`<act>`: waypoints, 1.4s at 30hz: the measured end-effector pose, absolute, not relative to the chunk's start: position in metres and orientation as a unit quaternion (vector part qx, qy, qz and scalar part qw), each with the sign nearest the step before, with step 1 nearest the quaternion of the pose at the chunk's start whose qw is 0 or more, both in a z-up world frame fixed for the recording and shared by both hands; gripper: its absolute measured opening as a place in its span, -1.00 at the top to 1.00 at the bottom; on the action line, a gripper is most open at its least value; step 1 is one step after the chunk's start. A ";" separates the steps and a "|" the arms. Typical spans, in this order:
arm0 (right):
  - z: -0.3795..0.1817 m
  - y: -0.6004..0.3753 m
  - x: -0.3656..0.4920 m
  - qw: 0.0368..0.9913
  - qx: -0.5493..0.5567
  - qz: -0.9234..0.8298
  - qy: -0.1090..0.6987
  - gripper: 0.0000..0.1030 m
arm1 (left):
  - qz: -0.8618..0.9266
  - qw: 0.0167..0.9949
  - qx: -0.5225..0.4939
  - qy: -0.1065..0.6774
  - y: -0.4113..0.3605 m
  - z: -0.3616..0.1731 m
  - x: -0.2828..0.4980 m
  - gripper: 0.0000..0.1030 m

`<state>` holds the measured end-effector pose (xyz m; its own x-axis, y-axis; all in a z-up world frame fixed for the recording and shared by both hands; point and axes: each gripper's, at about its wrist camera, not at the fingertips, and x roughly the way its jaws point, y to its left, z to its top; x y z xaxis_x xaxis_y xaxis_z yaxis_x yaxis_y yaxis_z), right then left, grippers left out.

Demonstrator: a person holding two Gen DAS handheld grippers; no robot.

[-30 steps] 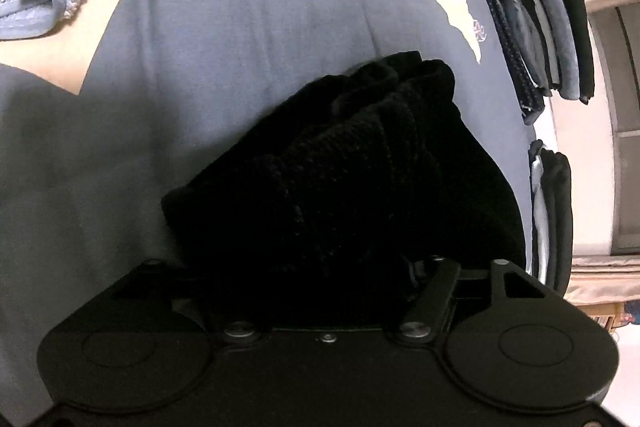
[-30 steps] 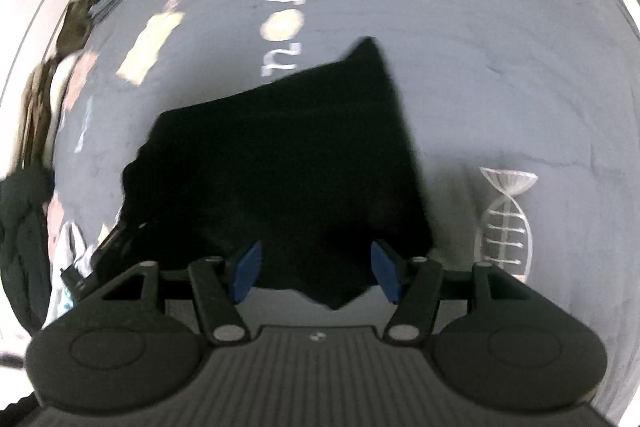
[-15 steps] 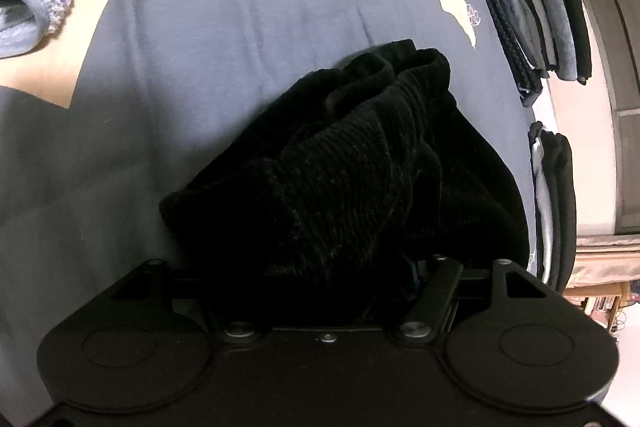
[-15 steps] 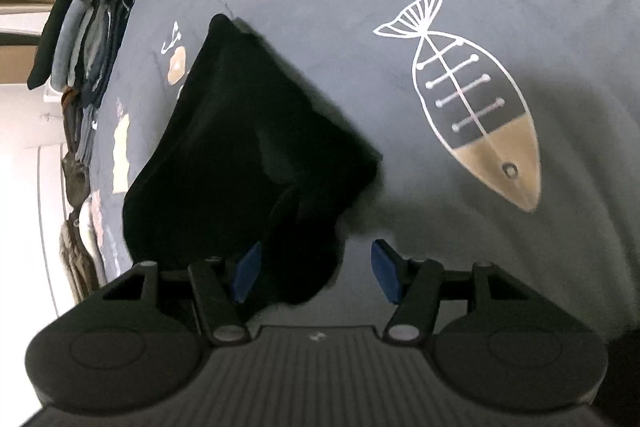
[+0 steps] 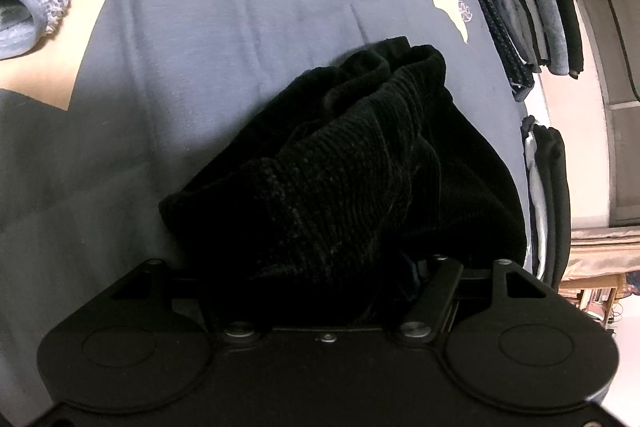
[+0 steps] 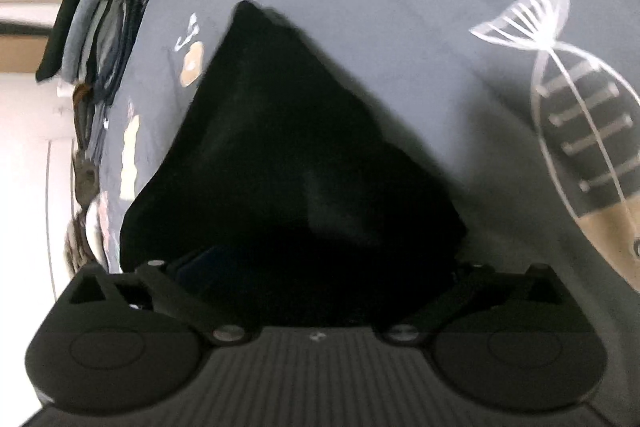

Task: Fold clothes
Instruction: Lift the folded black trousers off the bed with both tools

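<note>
Both grippers hold the black garment (image 5: 352, 163): left gripper (image 5: 320, 279) clamped, right gripper (image 6: 312, 291) spread wide.

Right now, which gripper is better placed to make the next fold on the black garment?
Probably left: the left gripper has the black ribbed garment bunched between its fingers. The right gripper looks spread wide at its edge.

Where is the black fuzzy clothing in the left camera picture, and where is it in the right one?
Left wrist view: the black garment is bunched in the lower middle, running down into the left gripper.
Right wrist view: the black garment fills the middle, a dark wedge reaching down to the right gripper.
Shared landmark: the stack of folded clothes at the bed's edge, upper right in the left view, upper left in the right.
</note>
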<state>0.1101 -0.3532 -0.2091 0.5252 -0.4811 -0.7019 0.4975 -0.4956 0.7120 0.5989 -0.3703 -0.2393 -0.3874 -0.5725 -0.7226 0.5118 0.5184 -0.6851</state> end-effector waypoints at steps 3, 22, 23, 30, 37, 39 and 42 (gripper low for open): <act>-0.222 -0.342 0.100 0.472 0.737 -0.479 -0.065 -1.00 | -0.491 0.551 -0.022 0.675 -0.370 -0.240 0.600 -0.27; -0.212 -0.355 0.120 0.423 0.754 -0.500 -0.056 0.27 | -0.476 0.553 -0.017 0.684 -0.369 -0.234 0.600 0.35; -0.208 -0.355 0.121 0.422 0.753 -0.502 -0.060 0.34 | -0.476 0.558 -0.014 0.679 -0.369 -0.229 0.598 0.40; -0.168 -0.359 0.132 0.428 0.740 -0.509 -0.098 0.52 | -0.488 0.585 0.006 0.648 -0.373 -0.183 0.583 0.51; -0.112 -0.374 0.122 0.442 0.738 -0.499 -0.102 0.54 | -0.499 0.592 0.016 0.632 -0.375 -0.124 0.566 0.53; -0.095 -0.378 0.114 0.446 0.739 -0.495 -0.098 0.54 | -0.502 0.594 0.023 0.629 -0.374 -0.104 0.557 0.53; -0.071 -0.382 0.103 0.452 0.741 -0.489 -0.091 0.54 | -0.506 0.600 0.043 0.618 -0.371 -0.071 0.536 0.53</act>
